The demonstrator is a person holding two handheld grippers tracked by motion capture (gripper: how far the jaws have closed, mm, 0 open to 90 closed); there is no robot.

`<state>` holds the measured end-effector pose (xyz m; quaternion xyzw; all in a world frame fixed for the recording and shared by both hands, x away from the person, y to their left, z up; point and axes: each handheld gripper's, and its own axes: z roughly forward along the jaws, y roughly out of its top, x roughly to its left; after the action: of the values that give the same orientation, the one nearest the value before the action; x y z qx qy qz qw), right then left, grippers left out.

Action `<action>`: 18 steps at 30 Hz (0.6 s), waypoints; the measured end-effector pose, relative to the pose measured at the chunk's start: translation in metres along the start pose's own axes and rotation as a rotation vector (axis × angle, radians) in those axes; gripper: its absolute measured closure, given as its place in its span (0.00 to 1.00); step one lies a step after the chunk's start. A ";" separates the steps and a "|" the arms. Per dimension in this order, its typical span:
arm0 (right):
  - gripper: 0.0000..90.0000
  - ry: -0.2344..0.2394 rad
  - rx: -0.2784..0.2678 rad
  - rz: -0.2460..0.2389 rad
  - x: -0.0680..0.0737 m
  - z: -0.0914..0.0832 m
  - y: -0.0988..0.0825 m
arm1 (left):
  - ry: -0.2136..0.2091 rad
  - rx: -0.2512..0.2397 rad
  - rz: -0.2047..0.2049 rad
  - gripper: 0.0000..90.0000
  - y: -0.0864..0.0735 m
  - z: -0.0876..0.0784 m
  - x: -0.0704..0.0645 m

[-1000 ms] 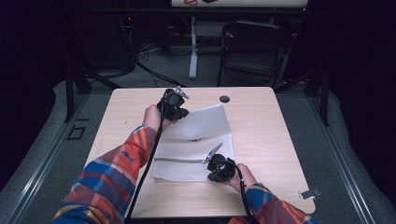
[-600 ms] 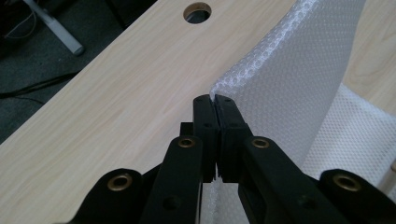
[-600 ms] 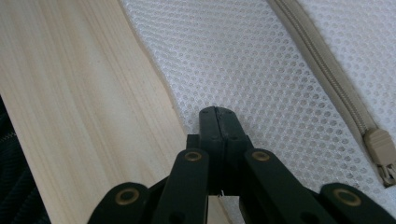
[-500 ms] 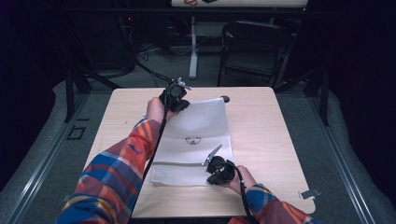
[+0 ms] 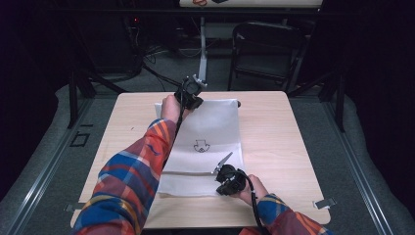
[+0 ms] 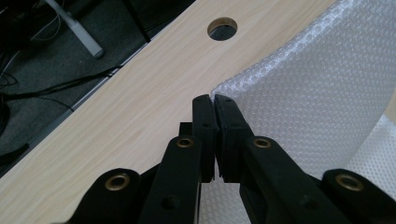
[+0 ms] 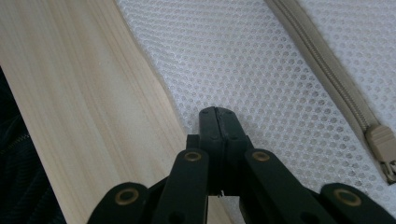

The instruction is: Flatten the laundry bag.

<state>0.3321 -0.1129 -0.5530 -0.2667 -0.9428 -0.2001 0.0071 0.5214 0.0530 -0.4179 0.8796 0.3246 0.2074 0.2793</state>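
A white mesh bag (image 5: 210, 129) with a small dark emblem (image 5: 200, 146) lies spread lengthwise on the wooden table (image 5: 284, 132). At its far edge my left gripper (image 5: 192, 100) is shut, pinching the bag's far corner (image 6: 243, 88) between its jaws (image 6: 215, 100) a little above the tabletop (image 6: 140, 107). My right gripper (image 5: 221, 185) is at the bag's near right corner. It is shut, its tips (image 7: 217, 112) resting on the mesh (image 7: 243, 60) close to the bag's edge, with no fabric seen between the jaws. A beige zipper (image 7: 322, 60) ends in a pull (image 7: 383, 144) beside them.
A round cable hole (image 5: 238, 104) (image 6: 222, 28) sits in the table just past the bag's far right corner. Behind the table are a chair (image 5: 264, 49), a table leg and cables on the dark floor. Bare wood (image 7: 79, 93) runs beside the bag.
My left gripper has moved toward the table's far edge with the bag's corner, drawing the folded-over part out flat and long. The right gripper has stayed put.
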 end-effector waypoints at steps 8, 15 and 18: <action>0.96 0.007 -0.011 0.013 0.000 0.000 0.000 | 0.017 -0.039 -0.063 0.78 0.005 0.001 0.008; 0.75 0.007 -0.058 0.051 -0.005 -0.010 0.001 | -0.030 -0.060 -0.096 0.47 -0.001 -0.007 0.006; 0.62 -0.018 -0.054 0.071 -0.013 -0.022 0.000 | -0.063 -0.082 -0.106 0.36 -0.009 -0.014 0.003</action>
<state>0.3410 -0.1278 -0.5344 -0.3020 -0.9269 -0.2228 -0.0017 0.5121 0.0660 -0.4127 0.8550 0.3530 0.1777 0.3357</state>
